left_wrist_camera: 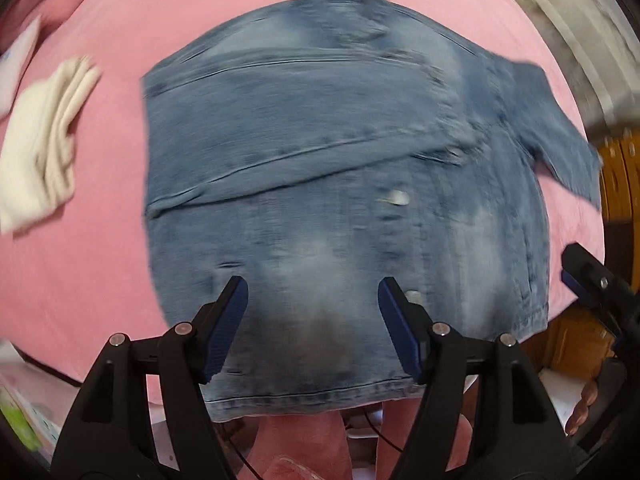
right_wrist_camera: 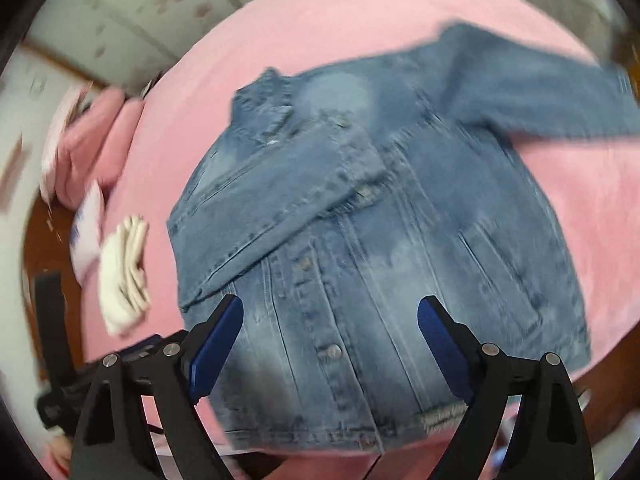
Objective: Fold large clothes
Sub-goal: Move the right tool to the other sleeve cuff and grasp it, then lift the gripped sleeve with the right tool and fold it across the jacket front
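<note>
- The denim jacket [left_wrist_camera: 340, 184] lies flat on the pink bed [left_wrist_camera: 100, 260], one sleeve folded across its chest.
- The left gripper [left_wrist_camera: 313, 320] hovers over the jacket's hem, jaws open, holding nothing.
- The right gripper [right_wrist_camera: 330, 340] hovers there too, jaws wide and empty.
- A folded cream cloth [left_wrist_camera: 48, 140] lies beside the jacket.

I see a pink sheet [left_wrist_camera: 100, 264] covering the bed. A folded cream-white cloth [left_wrist_camera: 44, 140] lies on it at the left. In my right wrist view, a pink pillow [right_wrist_camera: 100, 140] sits past the bed's edge, beside a pale floral-patterned surface [right_wrist_camera: 132, 12].
</note>
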Demonstrator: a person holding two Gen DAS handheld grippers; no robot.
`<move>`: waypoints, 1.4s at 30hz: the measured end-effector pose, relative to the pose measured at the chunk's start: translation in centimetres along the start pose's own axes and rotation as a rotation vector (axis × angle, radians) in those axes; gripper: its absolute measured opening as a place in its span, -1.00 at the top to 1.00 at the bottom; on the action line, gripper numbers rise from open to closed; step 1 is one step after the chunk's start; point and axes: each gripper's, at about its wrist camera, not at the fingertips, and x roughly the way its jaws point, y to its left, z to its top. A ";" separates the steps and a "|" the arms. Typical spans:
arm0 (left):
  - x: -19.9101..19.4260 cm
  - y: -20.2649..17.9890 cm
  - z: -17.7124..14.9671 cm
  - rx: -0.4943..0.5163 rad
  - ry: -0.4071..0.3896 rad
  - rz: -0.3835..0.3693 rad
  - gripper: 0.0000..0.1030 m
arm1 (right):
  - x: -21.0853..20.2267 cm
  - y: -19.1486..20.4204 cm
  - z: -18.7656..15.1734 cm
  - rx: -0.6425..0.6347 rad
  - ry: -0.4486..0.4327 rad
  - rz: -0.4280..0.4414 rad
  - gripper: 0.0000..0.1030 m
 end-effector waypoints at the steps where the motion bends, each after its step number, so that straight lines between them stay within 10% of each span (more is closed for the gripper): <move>1: -0.2 -1.5 0.1 0.020 -0.001 0.006 -0.26 | -0.3 -2.6 0.0 0.080 0.014 0.038 -0.75; 21: 4.1 -38.5 3.9 0.240 0.121 0.041 -0.26 | -5.7 -37.7 8.9 0.497 0.106 0.003 -0.77; 32: 5.5 -42.4 6.9 0.201 0.153 0.126 -0.26 | -5.6 -51.2 15.0 0.739 -0.069 -0.002 -0.54; 42: 5.9 -39.6 8.3 0.022 0.174 0.050 -0.26 | -5.2 -55.3 18.2 0.755 -0.247 0.016 0.32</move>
